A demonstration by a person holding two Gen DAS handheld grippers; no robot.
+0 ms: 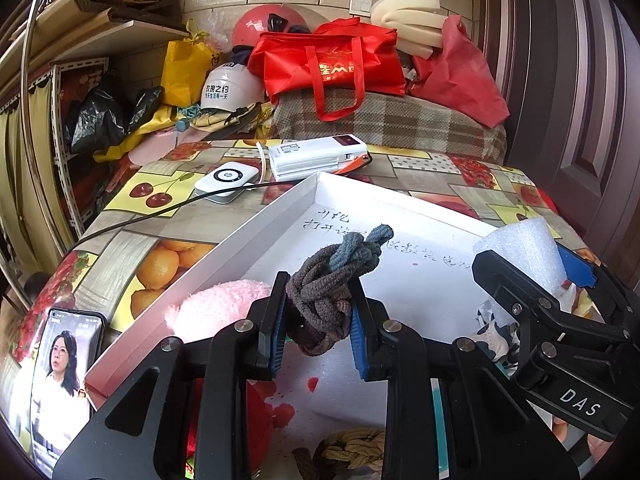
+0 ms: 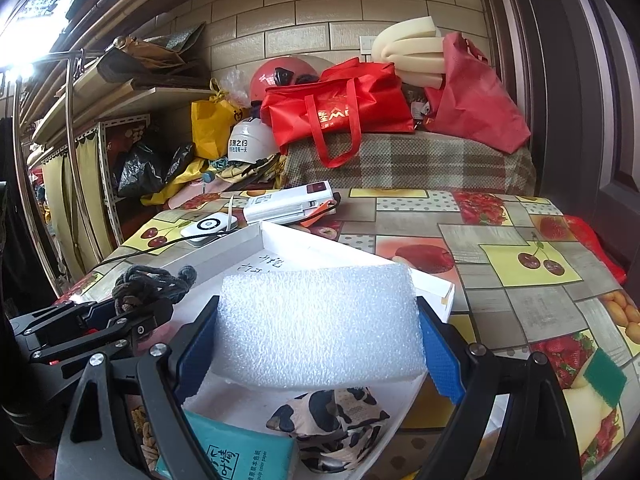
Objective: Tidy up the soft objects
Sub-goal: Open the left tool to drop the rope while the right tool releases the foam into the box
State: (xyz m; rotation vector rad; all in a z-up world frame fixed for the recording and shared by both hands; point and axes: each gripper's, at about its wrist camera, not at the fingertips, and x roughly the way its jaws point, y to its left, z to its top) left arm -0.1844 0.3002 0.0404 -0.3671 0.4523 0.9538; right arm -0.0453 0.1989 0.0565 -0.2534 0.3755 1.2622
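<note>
Narrowly, left fingers (image 1: pixel 280 320) pinching knotted hair ties (image 1: pixel 324 300) — right fingers (image 2: pixel 440 356), spread wide, clamping foam block (image 2: pixel 320 324).

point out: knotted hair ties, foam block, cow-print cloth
knotted hair ties (image 1: pixel 320 304): left wrist view, middle of the bundle.
foam block (image 2: pixel 320 320): right wrist view, centre of its front face.
cow-print cloth (image 2: pixel 332 420): right wrist view, middle of the fabric.

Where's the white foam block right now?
The white foam block is clamped between the right tongs, held over the white tray, just above the cow-print cloth.
</note>
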